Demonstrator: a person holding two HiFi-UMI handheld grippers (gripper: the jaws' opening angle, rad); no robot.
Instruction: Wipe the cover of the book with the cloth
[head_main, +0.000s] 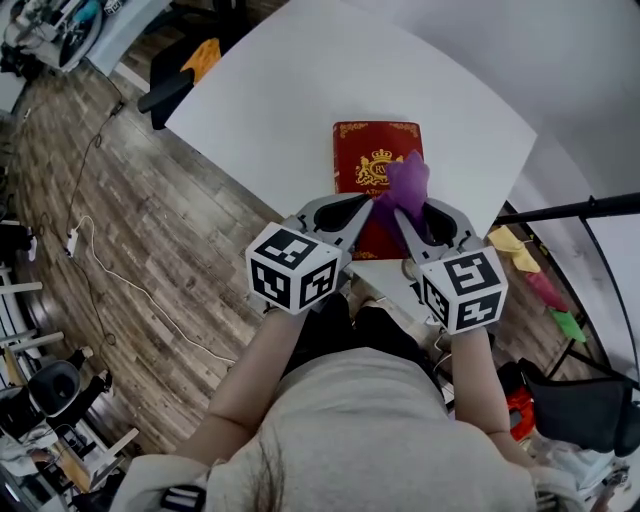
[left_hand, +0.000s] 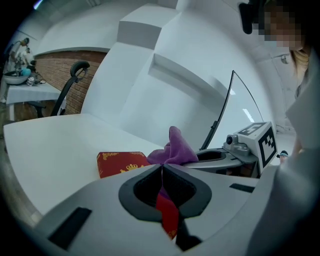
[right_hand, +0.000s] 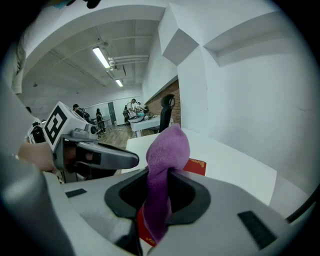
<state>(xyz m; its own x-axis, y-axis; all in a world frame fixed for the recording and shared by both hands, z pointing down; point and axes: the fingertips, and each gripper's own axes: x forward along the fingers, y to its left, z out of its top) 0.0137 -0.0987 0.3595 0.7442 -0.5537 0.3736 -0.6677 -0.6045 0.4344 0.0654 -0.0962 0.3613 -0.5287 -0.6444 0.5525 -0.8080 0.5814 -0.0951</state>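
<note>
**Q:** What did the head view show?

**A:** A red book (head_main: 375, 150) lay flat on the white tabletop (head_main: 280, 90), its long axis running from near to far. Its near end was hidden beneath both tools. The right gripper (head_main: 402, 222) held a purple cloth (head_main: 408, 182) above the near right part of the cover. The left gripper (head_main: 372, 205) sat just beside it on the left, its tip touching the cloth.

**Q:** And the left gripper view?

**A:** The left gripper (left_hand: 161, 167) had its fingers drawn together at the tips. The cloth (left_hand: 175, 149) rose directly beyond them, but I could not tell whether a corner was pinched. The book (left_hand: 120, 162) lay lower, farther off and to the left, and red cover also showed below the fingers. The right gripper (left_hand: 210, 156) was close on the right.

**Q:** And the right gripper view?

**A:** The right gripper (right_hand: 167, 172) had its fingers clamped on the cloth (right_hand: 167, 150). The cloth bunched up above them and hung down below. A corner of the book (right_hand: 196, 166) showed just past the fingers on the right, and more red showed underneath. The left gripper (right_hand: 135, 160) came in from the left.

**Q:** So what would the wipe turn on?

**A:** As I judged it, the cover lay below and beyond the cloth. The right hand was the sure carrier, so it would need to lower the cloth, then stroke along the near-to-far axis.
</note>
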